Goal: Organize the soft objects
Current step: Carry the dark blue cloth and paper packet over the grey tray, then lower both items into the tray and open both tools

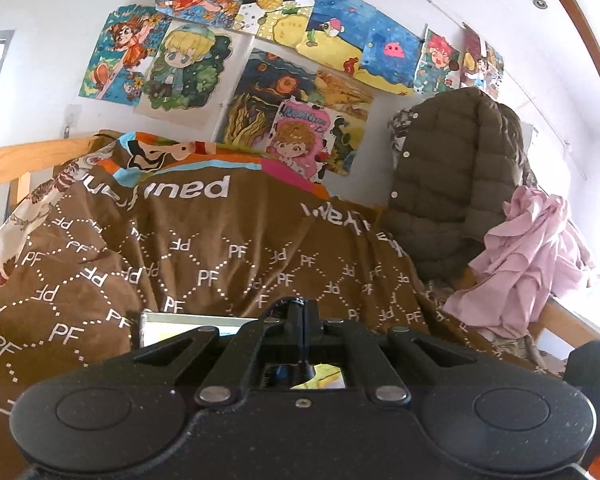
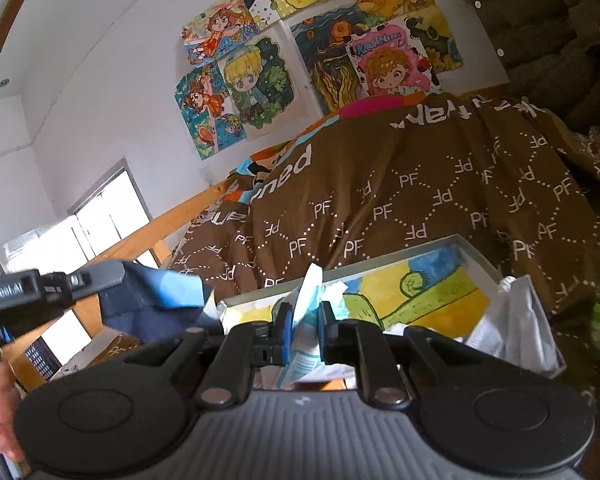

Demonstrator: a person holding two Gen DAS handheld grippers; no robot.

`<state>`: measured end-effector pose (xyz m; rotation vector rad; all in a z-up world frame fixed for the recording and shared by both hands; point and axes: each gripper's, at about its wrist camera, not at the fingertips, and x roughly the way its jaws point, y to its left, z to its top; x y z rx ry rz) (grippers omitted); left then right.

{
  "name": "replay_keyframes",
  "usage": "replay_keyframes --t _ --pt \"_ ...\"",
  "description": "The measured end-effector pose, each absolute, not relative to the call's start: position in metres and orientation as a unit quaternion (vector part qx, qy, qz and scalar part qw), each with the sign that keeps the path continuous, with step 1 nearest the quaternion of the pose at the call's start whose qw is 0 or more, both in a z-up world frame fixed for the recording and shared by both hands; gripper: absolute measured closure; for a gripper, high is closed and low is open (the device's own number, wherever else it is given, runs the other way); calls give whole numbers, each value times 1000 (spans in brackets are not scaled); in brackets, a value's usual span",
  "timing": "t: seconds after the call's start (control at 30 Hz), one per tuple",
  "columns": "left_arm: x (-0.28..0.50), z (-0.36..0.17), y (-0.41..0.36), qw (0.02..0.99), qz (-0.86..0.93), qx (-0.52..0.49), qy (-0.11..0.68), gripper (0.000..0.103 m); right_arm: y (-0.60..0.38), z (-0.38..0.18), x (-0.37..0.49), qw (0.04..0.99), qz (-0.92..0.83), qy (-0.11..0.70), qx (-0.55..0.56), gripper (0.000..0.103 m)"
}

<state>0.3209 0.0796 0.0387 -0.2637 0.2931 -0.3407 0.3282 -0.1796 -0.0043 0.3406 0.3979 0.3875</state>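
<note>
Both grippers low over brown quilt (image 1: 220, 264), right gripper (image 2: 305, 330) pinching tissue pack (image 2: 306, 320)

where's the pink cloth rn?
In the left wrist view, the pink cloth is draped at the far right, beside and slightly in front of the olive puffer jacket, past the brown PF-print blanket.

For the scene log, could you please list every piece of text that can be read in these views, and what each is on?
"PF": repeated over the brown duvet cover, some copies mirrored.
"ned": end of a larger white word on that cover; the rest is folded under.
"MORNING": heading of the pink cartoon drawing on the wall, stylised, so uncertain.
Side of the left gripper: white lettering, too blurred.
Packet in the right gripper: print too small.
</note>
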Motion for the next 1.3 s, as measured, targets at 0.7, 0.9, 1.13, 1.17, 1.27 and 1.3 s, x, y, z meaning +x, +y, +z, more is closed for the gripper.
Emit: replay_keyframes --t 0.7,0.9,1.13,1.17,1.27,1.3 --pt "363 -28 116 958 -131 -158 199 103 -155 -31 373 946 166 236 151 85" --pt "368 -39 110 956 -130 -140 223 101 -151 -34 374 947 159 246 131 79" --pt "368 -45 95 954 -138 -112 240 86 -147 -35 374 946 157 258 116 71" --pt "367 -46 92 954 -137 -109 243 86 -147 -34 373 946 156 259 114 70" --pt "366 -48 87 952 -132 -104 255 73 -148 -32 371 948 151 259 106 61" --pt "365 -48 86 952 -127 -102 258 68 -149 -31 370 949 150 258 105 56"
